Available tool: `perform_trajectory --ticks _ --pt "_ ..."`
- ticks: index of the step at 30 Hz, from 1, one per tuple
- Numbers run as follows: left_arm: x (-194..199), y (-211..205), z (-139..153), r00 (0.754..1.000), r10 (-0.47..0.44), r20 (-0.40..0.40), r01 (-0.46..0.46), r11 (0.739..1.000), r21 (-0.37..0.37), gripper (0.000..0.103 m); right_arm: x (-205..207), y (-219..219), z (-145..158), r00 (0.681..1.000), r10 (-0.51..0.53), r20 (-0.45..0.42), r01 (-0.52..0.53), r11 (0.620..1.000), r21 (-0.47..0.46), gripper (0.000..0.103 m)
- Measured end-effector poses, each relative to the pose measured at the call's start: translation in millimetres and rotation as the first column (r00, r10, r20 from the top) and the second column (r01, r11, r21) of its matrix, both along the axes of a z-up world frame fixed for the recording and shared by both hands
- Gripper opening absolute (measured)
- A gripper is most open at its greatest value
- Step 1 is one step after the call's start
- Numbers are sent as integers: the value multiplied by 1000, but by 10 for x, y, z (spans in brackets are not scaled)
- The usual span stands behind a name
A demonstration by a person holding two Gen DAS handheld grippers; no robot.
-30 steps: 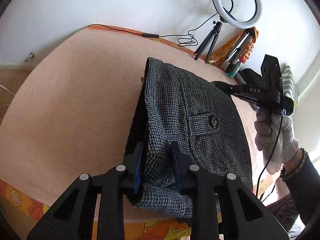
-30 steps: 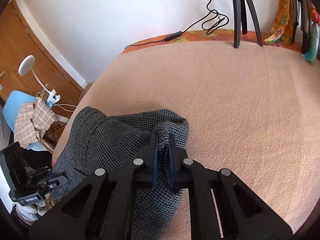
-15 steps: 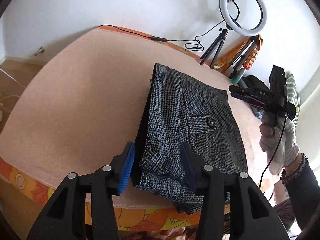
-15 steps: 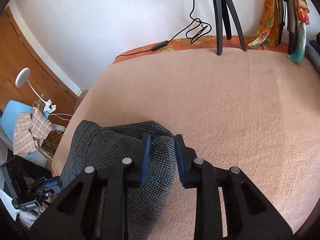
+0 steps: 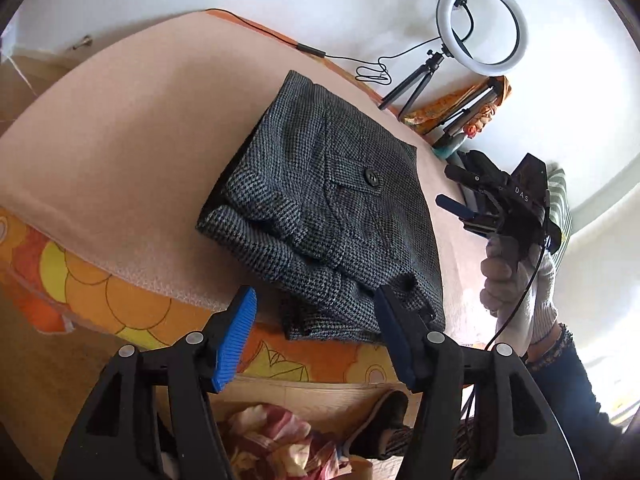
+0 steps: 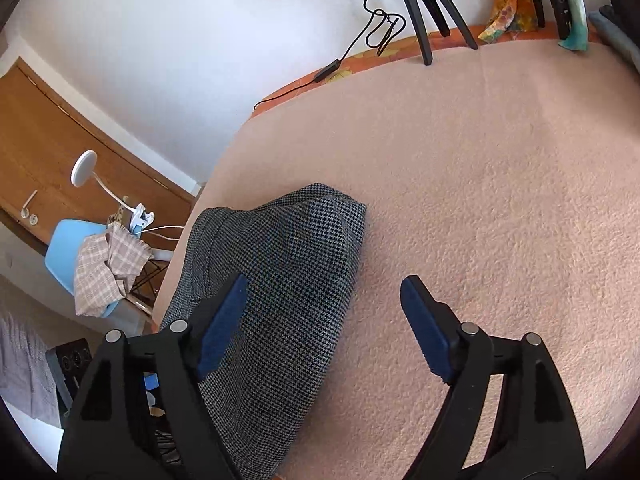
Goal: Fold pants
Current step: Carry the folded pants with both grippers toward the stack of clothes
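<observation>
The grey houndstooth pants (image 5: 332, 200) lie folded into a compact stack on the peach blanket (image 5: 120, 128), with a buttoned pocket on top and one end hanging over the bed's near edge. My left gripper (image 5: 316, 340) is open and empty, pulled back off the near edge. My right gripper (image 6: 320, 324) is open and empty above the folded pants (image 6: 288, 280); it also shows in the left wrist view (image 5: 480, 196), held in a gloved hand to the right of the pants.
A ring light on a tripod (image 5: 480, 28) and a cable (image 5: 372, 74) stand at the far edge by the wall. Tripod legs (image 6: 424, 12) show in the right wrist view. A blue chair with checked cloth (image 6: 100, 264) stands beside the bed. Floral mattress edge (image 5: 100, 300) lies below.
Both grippers opened and let go of the pants, then pulled back. The left one dropped below the bed edge; the right one lifted off the fold.
</observation>
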State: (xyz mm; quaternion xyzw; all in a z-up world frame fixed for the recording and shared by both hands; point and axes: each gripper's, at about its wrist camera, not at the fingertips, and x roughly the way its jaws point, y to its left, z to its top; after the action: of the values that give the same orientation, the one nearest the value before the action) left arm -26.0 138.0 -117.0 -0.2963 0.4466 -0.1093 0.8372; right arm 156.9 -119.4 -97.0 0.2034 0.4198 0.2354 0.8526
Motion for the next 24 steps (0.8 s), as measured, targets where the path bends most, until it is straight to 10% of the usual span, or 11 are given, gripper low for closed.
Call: perform_trajectory --ticks 12,16,24 --pt "222 -8 -219 997 -10 -83 -7 981 -195 61 324 180 -389 993 8 -120 10 988 151 87" --pt "336 -190 -177 997 -35 -66 28 993 -117 73 421 220 -448 993 17 -118 7 980 198 87" --pt "397 -273 -171 999 -24 -43 22 998 -58 64 415 475 -410 995 46 -90 -31 987 158 75"
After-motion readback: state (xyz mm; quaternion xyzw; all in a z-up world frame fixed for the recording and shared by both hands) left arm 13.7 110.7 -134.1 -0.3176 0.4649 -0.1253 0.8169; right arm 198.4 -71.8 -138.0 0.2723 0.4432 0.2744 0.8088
